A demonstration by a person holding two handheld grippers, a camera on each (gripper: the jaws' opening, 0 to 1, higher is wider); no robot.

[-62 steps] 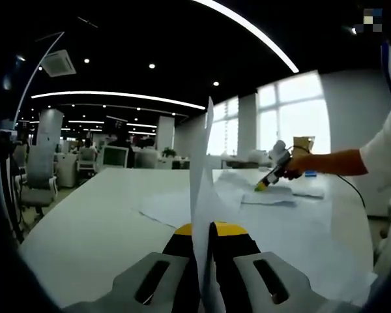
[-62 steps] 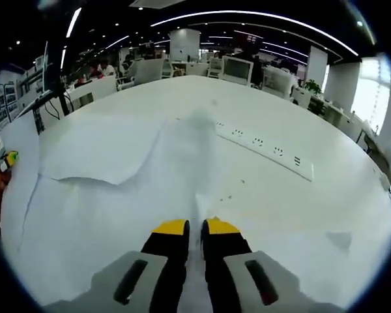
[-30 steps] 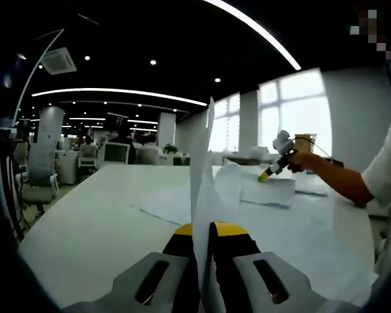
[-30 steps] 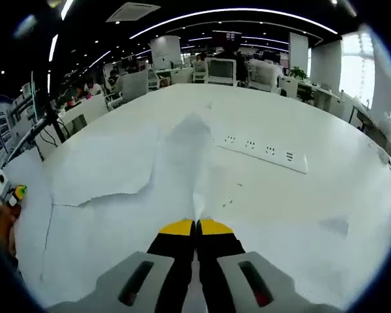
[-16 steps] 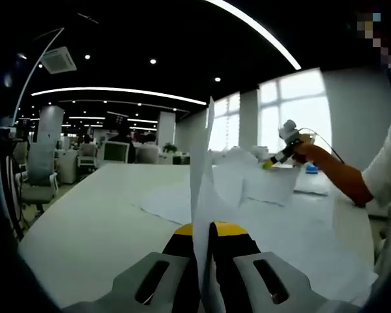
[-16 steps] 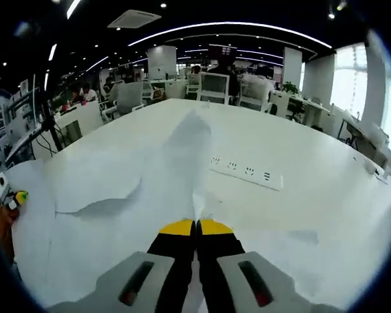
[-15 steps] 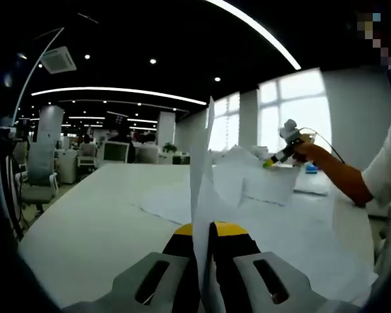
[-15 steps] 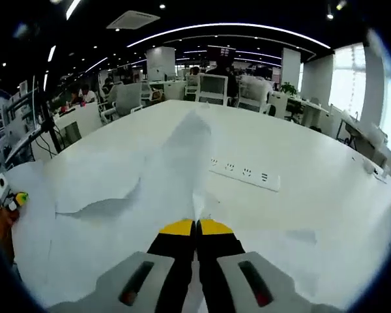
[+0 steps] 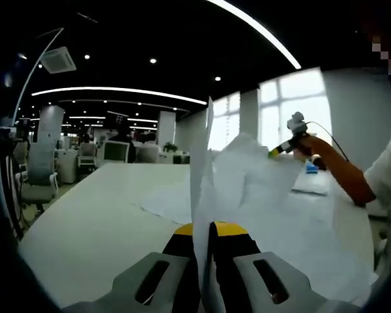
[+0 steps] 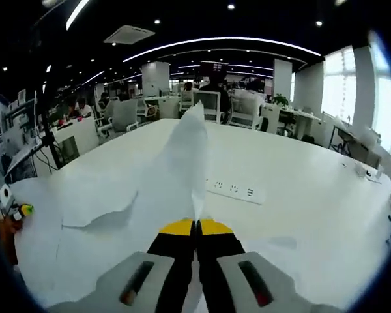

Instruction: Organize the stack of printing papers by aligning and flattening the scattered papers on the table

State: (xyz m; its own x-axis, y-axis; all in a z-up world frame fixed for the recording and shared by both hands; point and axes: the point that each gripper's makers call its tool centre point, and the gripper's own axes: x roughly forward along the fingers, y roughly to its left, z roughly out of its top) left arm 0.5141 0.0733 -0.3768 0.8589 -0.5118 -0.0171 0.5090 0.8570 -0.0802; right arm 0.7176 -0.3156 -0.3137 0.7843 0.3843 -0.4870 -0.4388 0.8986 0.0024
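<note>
My left gripper (image 9: 205, 228) is shut on a white sheet (image 9: 201, 163) that stands on edge between its yellow-tipped jaws. Several more white papers (image 9: 169, 203) lie loose on the white table (image 9: 85, 222). At the right of the left gripper view a person's hand holds my right gripper (image 9: 281, 148) up in the air, with a sheet (image 9: 260, 186) hanging from it. In the right gripper view my right gripper (image 10: 196, 225) is shut on that sheet (image 10: 188, 153), which curves up ahead of the jaws. My left gripper (image 10: 21, 210) shows at the far left edge there.
A white power strip (image 10: 231, 188) lies on the table beyond the raised sheet. Overlapping papers (image 10: 98, 212) cover the table's left part. Office chairs (image 10: 205, 88) and desks stand behind the far edge. The person's sleeve (image 9: 384, 176) is at the right.
My right gripper has risen and tilted up, lifting its sheet off the table. The left gripper and its upright sheet have stayed put.
</note>
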